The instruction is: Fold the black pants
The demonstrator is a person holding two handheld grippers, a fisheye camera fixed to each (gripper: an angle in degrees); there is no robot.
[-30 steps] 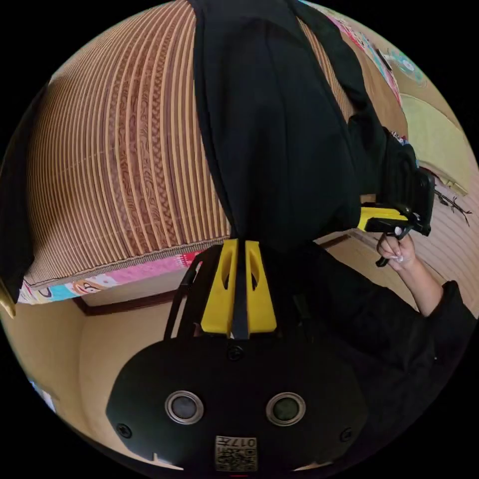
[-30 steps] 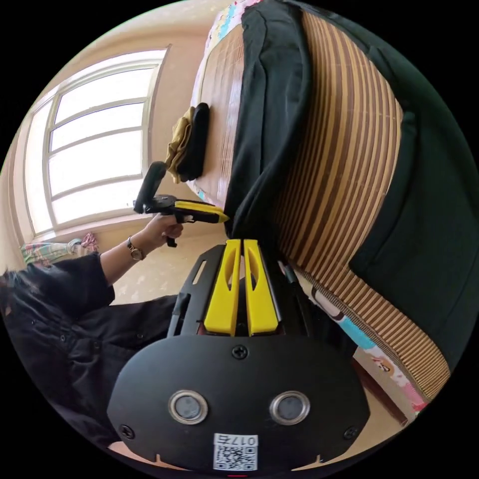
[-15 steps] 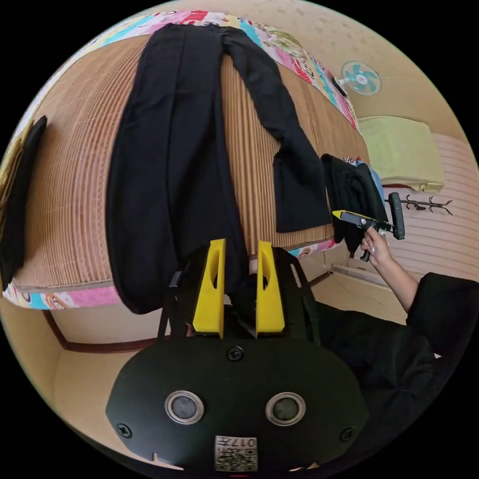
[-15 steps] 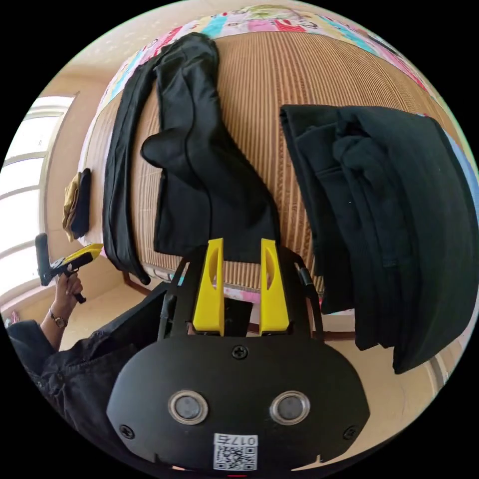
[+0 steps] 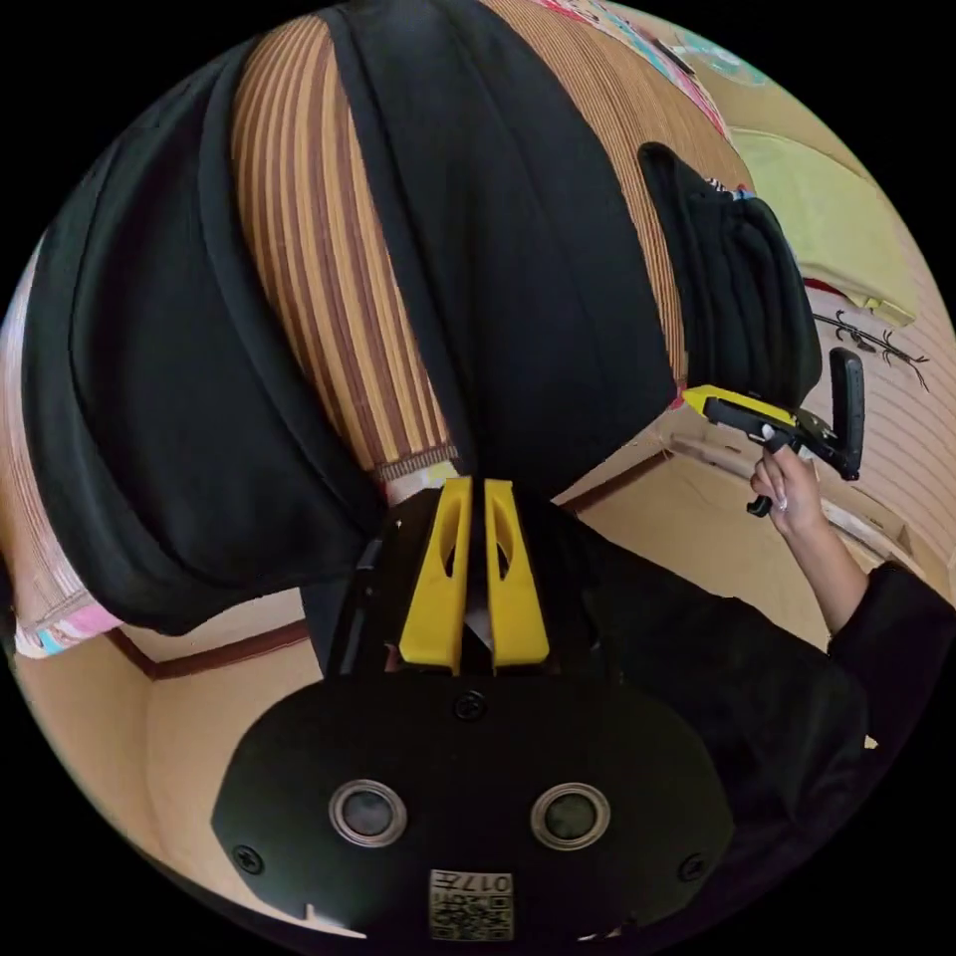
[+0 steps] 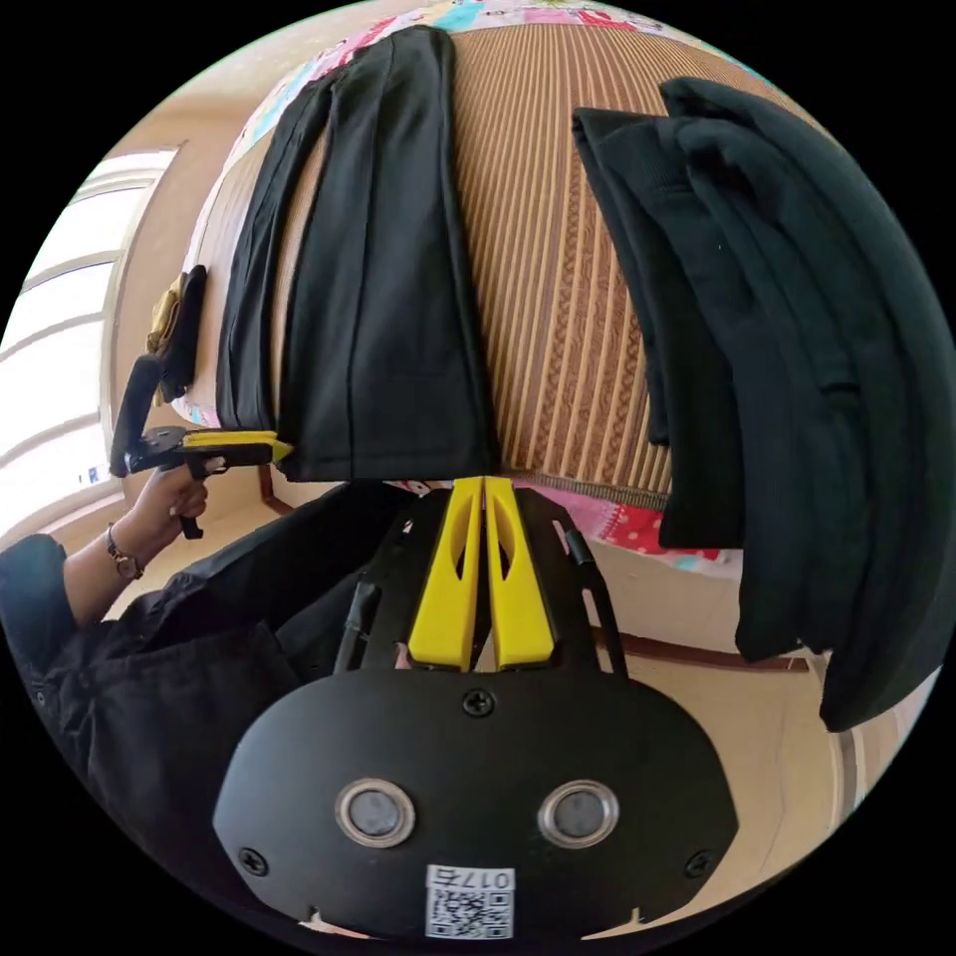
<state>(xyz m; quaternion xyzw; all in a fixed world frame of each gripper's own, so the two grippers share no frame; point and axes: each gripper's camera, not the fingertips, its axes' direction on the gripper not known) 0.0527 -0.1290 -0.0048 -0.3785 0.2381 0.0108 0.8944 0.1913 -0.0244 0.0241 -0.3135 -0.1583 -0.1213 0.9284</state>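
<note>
The black pants [image 6: 388,299] lie flat and lengthwise on a striped bamboo mat [image 6: 558,299], with the hem at the bed's near edge. My right gripper [image 6: 483,481] is shut on the hem's right corner. My left gripper [image 6: 287,448], held in a hand, pinches the left corner. In the left gripper view the same pants [image 5: 518,249] run away from my left gripper [image 5: 473,483], whose jaws are closed on the hem. My right gripper [image 5: 692,396] meets the far corner there.
A heap of black clothes [image 6: 797,349] hangs over the bed edge to the right, also seen as the heap [image 5: 742,289]. Another long black cloth [image 5: 149,378] lies left of the pants. Small folded items [image 6: 177,329] sit far left. A person in dark sleeves stands at the bed.
Half a second ago both grippers were open and back from the bed, with one pants leg crumpled. Now both are shut at the hem corners and the cloth lies straight.
</note>
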